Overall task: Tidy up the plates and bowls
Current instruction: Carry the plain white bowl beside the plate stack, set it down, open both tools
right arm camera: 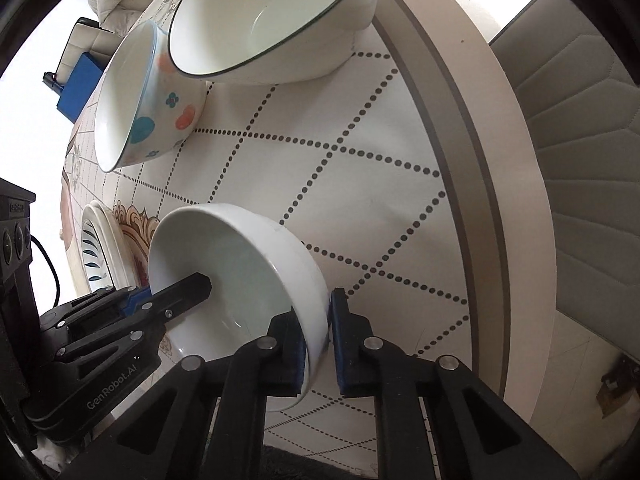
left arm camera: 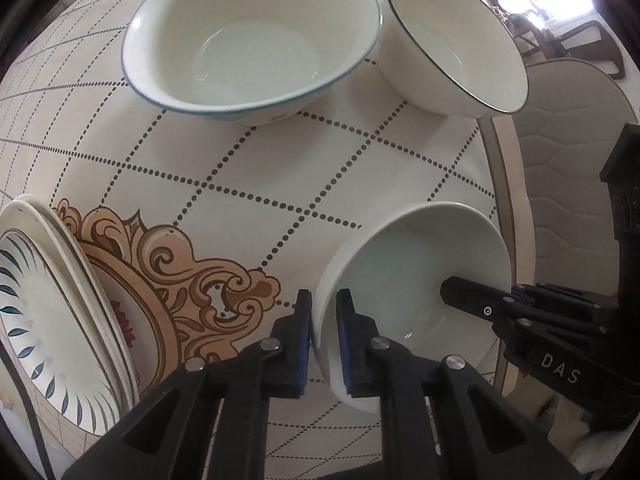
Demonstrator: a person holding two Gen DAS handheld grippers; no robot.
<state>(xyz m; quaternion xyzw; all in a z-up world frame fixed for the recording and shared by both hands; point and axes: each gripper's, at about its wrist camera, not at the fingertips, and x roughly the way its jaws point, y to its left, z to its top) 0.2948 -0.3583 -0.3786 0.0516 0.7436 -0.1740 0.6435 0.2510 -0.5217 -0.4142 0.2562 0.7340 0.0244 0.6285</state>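
Observation:
A plain white bowl (left arm camera: 404,280) is held over the table by both grippers. My left gripper (left arm camera: 324,312) is shut on its near left rim. My right gripper (right arm camera: 318,320) is shut on its opposite rim; it also shows in the left wrist view (left arm camera: 476,304). The bowl also shows in the right wrist view (right arm camera: 240,272), with the left gripper (right arm camera: 176,296) reaching into it. A large blue-rimmed bowl (left arm camera: 252,40) and a dark-rimmed bowl (left arm camera: 452,44) stand at the far side. A stack of plates (left arm camera: 52,312) with a leaf pattern lies at the left.
The round table (right arm camera: 460,128) has a dotted-grid cloth with a tan ornament. The right wrist view shows a bowl with coloured spots (right arm camera: 148,96) beside the dark-rimmed bowl (right arm camera: 272,16). A padded grey chair (right arm camera: 592,152) stands beyond the table edge.

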